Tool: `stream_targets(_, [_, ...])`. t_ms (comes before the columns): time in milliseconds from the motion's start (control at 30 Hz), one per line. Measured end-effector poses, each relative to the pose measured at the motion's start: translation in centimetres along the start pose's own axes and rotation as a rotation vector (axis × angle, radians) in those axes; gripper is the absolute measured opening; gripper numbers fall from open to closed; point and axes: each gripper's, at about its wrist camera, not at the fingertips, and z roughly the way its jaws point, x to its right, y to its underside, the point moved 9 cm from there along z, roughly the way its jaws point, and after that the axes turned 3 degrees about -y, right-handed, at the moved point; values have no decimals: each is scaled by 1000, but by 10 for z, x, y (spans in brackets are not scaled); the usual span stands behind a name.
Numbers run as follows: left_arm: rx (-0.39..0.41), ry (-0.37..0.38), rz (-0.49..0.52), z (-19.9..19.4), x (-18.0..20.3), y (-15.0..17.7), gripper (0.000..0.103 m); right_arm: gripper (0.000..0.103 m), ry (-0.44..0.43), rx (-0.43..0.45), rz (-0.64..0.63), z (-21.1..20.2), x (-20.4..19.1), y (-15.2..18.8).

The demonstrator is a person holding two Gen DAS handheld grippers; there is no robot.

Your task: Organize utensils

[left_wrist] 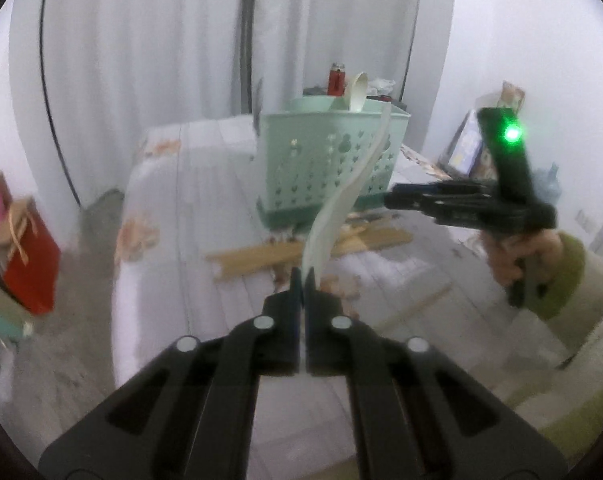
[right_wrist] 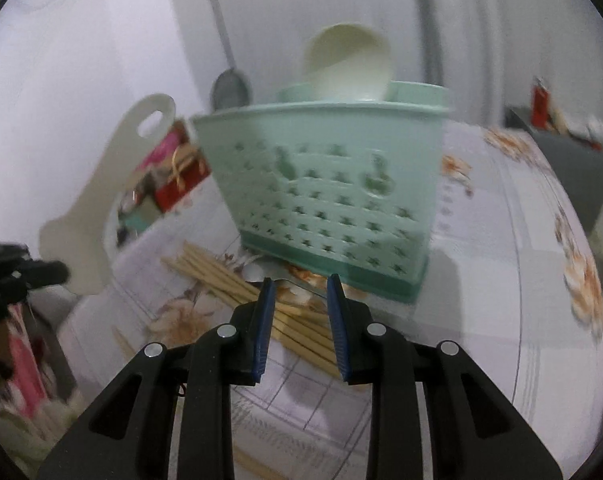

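Note:
My left gripper [left_wrist: 304, 276] is shut on the broad end of a flat white paddle [left_wrist: 353, 184], which rises edge-on toward the mint-green perforated utensil basket [left_wrist: 301, 160]. A cream ladle [left_wrist: 357, 92] stands in that basket. In the right wrist view the paddle [right_wrist: 101, 200] hangs at the left, its handle hole uppermost, with the left gripper [right_wrist: 57, 272] blurred below it. My right gripper [right_wrist: 300, 280] is open and empty, hovering above a pile of wooden chopsticks [right_wrist: 229, 284] in front of the basket [right_wrist: 321, 184]. It also shows in the left wrist view as the right gripper [left_wrist: 389, 200], held by a hand.
A floral tablecloth [left_wrist: 173, 184] covers the table, whose edge drops off to the left. A red gift bag [left_wrist: 29, 264] stands on the floor. One loose chopstick [left_wrist: 417, 306] lies apart from the pile. Something silvery [right_wrist: 261, 272] lies at the basket's foot. A metal ladle [right_wrist: 229, 88] hangs behind.

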Motion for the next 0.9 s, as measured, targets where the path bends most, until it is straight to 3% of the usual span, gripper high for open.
stream_targets(200, [-50,39,-126,2,-15,26,0,27,84,-114,-225,30,-16,-1])
stream_targets(367, [-45,76,-234,3,-35,40,0,26,123,-172,-314,46,-19,0])
stream_targets(633, [-30,80,-316,5,-51,44,0,25,211,-220,-562,65,-39,-1])
stream_targets(900, [-38,76,-393,12,-66,49,0,22,228,-306,-782,83,-64,7])
